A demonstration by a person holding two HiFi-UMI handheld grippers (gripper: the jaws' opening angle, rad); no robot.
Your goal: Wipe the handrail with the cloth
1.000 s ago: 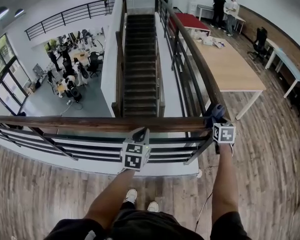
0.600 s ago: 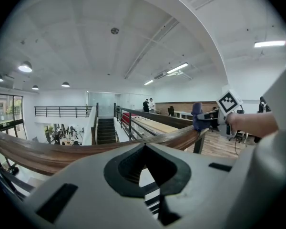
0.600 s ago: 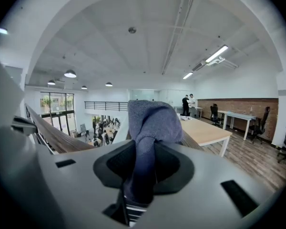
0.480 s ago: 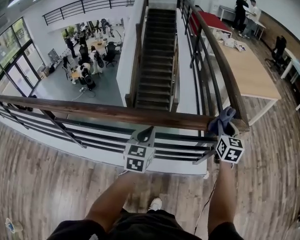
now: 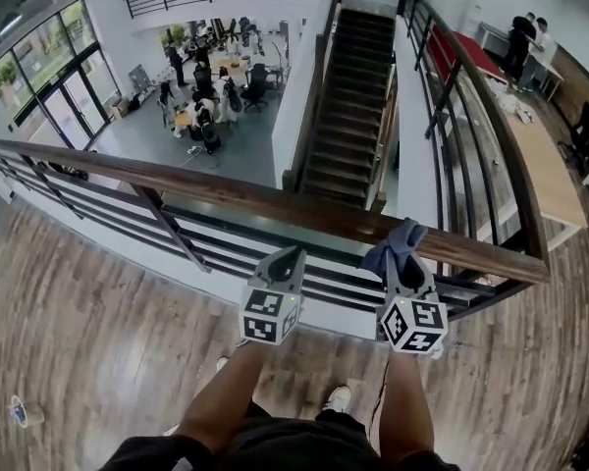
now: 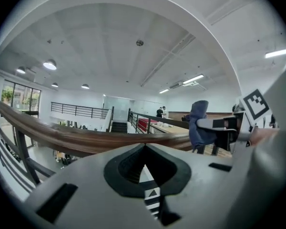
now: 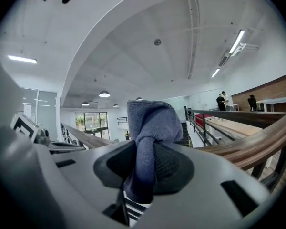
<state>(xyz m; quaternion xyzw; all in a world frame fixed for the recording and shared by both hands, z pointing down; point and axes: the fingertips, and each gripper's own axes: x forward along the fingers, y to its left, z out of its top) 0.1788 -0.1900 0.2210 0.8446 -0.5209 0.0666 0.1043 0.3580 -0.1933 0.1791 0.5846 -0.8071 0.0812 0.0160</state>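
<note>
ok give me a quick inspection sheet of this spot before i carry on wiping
surface: wooden handrail on dark metal bars; no dirt can be made out
job's things: blue-grey cloth, bunched, at the rail top
clutter: one small item on the wood floor, too small to name
grippers: right gripper shut on the cloth; left gripper shut, nothing in it, just short of the rail
cables: a thin line beside the right arm, perhaps a cord
surroundings: staircase going down, people at desks on the lower floor, two people by a table
</note>
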